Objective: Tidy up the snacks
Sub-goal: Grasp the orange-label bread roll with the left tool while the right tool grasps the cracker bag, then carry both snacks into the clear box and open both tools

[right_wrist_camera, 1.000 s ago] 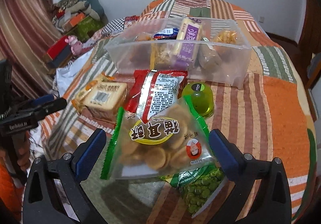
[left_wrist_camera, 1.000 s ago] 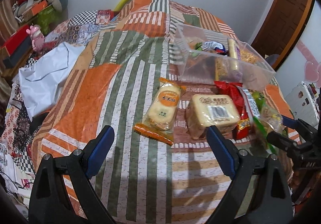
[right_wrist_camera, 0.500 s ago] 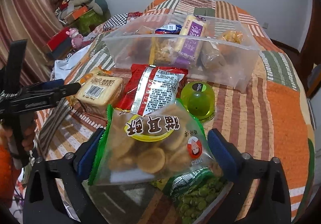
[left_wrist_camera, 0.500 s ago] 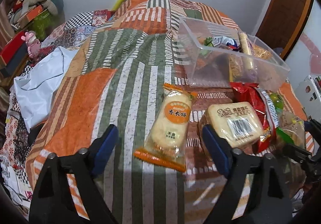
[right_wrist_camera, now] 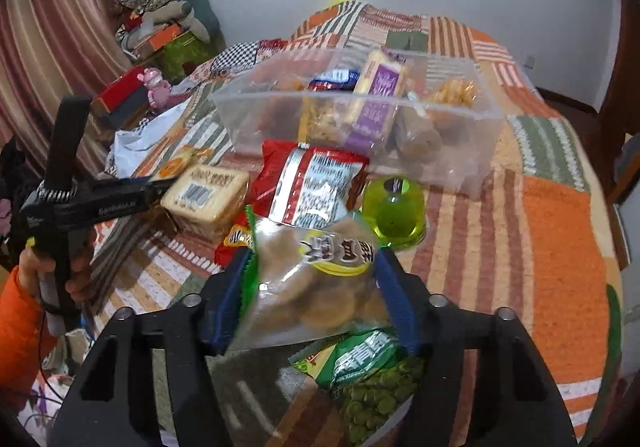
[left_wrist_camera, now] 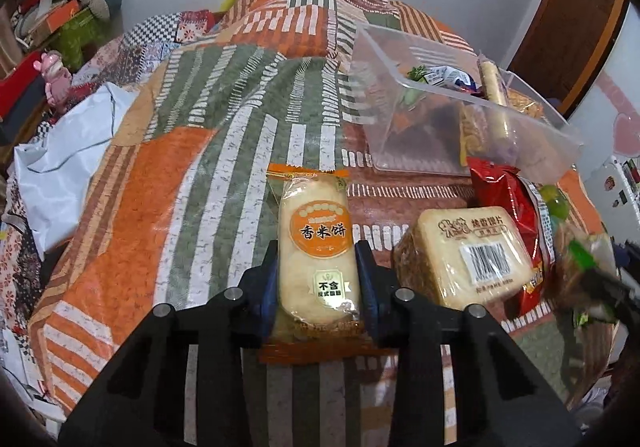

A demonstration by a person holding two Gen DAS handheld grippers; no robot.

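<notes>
The left gripper point(left_wrist_camera: 316, 279) is clamping its fingers on the rice cracker pack point(left_wrist_camera: 318, 251), left of the toast pack point(left_wrist_camera: 466, 255). The right gripper point(right_wrist_camera: 310, 291) is pinching the cookie bag point(right_wrist_camera: 320, 283), right of it, before the clear bin point(right_wrist_camera: 472, 167).

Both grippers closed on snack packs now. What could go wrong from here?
1. The left gripper squeezes the orange-labelled rice cracker pack across its middle; the crackers may crack.
2. The right gripper pinches the clear crinkly bag of round biscuits, which overlaps the green pea packet and may drag it.
3. The clear plastic bin already looks crowded.
</notes>
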